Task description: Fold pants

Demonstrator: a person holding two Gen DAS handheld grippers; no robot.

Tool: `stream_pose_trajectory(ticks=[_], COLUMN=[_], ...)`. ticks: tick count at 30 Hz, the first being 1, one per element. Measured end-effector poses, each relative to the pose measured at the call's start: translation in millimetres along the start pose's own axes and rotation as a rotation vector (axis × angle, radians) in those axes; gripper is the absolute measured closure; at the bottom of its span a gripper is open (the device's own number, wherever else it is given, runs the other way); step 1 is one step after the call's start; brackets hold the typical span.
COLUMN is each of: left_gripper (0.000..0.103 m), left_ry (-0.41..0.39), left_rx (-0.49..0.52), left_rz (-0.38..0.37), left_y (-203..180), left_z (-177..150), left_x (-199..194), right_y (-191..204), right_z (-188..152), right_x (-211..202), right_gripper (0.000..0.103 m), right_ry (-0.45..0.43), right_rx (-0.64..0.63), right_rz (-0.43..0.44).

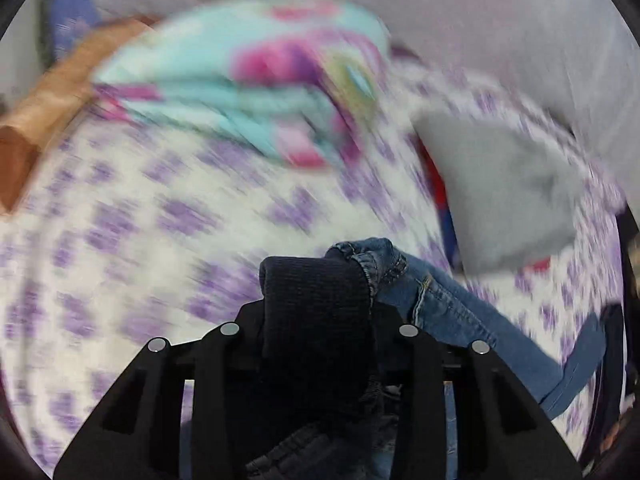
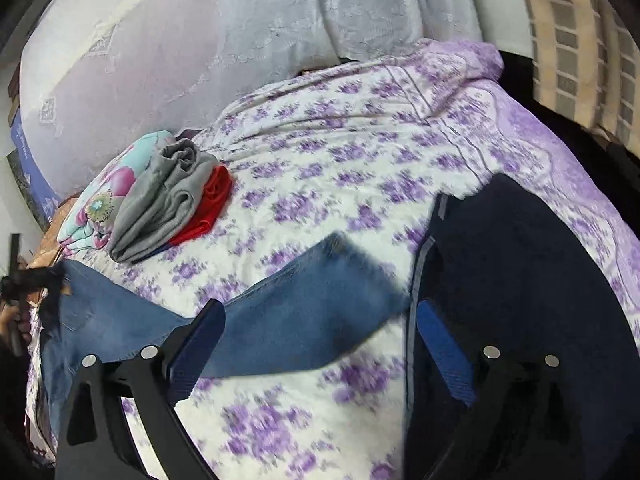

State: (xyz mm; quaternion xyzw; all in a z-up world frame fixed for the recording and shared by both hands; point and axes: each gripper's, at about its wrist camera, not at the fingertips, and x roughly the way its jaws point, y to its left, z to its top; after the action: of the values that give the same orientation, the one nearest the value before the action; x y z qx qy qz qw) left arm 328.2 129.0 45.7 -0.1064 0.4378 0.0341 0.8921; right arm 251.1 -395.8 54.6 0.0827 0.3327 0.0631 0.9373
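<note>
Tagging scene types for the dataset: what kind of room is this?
Most likely a bedroom. The jeans lie on a bed under a purple-flowered bedspread, a pile of folded clothes sits on it, and a pale curtain hangs behind.

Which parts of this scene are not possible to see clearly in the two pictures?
- Left wrist view: motion blur smears the bedspread and the grey cloth.
- Left wrist view: the dark ribbed waistband covers the left tool, so its fingertips are hidden.
- Right wrist view: the jeans are blurred at the far leg end and cut off at the left edge.
- Right wrist view: the dark garment passes behind the right tool.
</note>
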Motion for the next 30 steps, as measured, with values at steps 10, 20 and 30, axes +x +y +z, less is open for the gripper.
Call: stream_pose_trajectory(ticks=[10,20,30], left_gripper=[0.055,0.045,0.045], left_ry=[0.166,0.143,0.155], left_rx=[0.022,-0.069,-0.035], left_rz=[0.243,0.181,0.180], left_y=[44,61,59], left_z=[-19,-18,-18], left_x=[74,61,66], right_y=[61,86,21], right_z=[31,52,-65], right_x=[77,125,-54], right_gripper=[0.005,0.088,0.037], right_ry=[0.077,0.101,0.124], right_rx=[-0.077,-0.176,-0.421], right_rz=[0.025,0.047,0.219])
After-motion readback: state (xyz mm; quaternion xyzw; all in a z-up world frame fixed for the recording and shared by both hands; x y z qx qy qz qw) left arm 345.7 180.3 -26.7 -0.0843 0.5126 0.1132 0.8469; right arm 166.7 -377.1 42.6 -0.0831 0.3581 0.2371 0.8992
